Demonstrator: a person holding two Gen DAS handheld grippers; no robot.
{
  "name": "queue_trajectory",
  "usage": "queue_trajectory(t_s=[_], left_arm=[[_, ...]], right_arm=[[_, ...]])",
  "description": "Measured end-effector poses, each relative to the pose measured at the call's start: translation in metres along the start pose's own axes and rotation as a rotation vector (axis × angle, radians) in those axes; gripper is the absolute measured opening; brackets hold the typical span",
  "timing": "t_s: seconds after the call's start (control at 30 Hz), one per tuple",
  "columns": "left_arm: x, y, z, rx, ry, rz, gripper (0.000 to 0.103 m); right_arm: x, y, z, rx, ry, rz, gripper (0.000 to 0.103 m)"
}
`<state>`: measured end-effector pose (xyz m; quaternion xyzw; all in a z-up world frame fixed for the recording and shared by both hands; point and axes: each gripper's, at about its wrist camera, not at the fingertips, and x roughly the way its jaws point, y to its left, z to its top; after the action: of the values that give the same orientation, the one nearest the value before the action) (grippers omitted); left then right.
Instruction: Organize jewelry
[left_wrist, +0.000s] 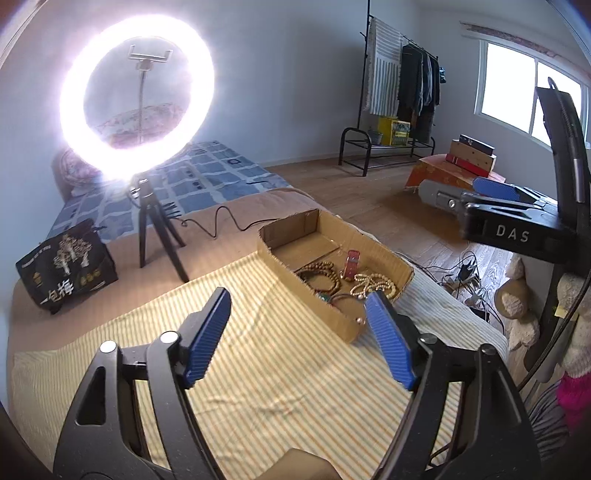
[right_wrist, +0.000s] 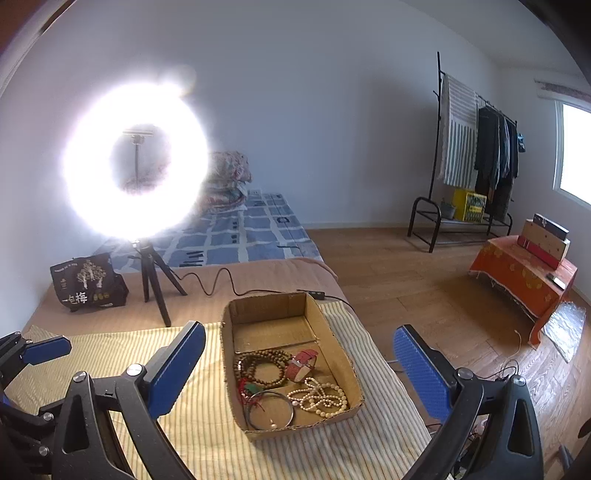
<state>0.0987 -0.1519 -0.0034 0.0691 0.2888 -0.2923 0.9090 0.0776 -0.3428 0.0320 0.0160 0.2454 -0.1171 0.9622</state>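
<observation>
Jewelry is lying in the near end of a shallow cardboard box (right_wrist: 334, 345), lower centre of the right wrist frame, between the spread fingers of the right gripper (right_wrist: 299, 373) and beyond their tips — not touching them. That claw is gaping wide and holding nothing. Inside the box, brown wooden beads (right_wrist: 264, 367) are coiling at the left, a red watch (right_wrist: 301, 365) is sitting beside them, pale beads (right_wrist: 321, 398) are heaped at the right, and a thin metal bangle (right_wrist: 269, 411) is resting nearest the camera; the far end is bare cardboard. In the left wrist frame, the left gripper (left_wrist: 299, 306) is also standing wide open and empty, with the box right of centre, ahead of its right finger.
</observation>
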Motion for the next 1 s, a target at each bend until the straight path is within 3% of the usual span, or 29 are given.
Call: queue_trajectory(t_s=[0.2, 0.37, 0.6, 1.0], left_arm=[[-0.014, 0.008, -0.007, -0.012, -0.004, 0.047, 0.083], [-0.024, 0.013, -0.008, -0.009, -0.039, 0.092, 0.095], [-0.025, 0.014, -0.009, -0.013, -0.056, 0.132, 0.102], [-0.023, 0.004, -0.012, 0.038, -0.065, 0.17, 0.103]], right_arm=[[-0.015, 0.011, -0.003, -0.021, -0.037, -0.001, 0.103], [-0.022, 0.012, -0.005, -0.015, -0.064, -0.005, 0.103], [-0.023, 0.01, -0.006, 0.0, -0.082, -0.024, 0.103], [-0.016, 0.013, -0.005, -0.008, -0.067, -0.03, 0.103]])
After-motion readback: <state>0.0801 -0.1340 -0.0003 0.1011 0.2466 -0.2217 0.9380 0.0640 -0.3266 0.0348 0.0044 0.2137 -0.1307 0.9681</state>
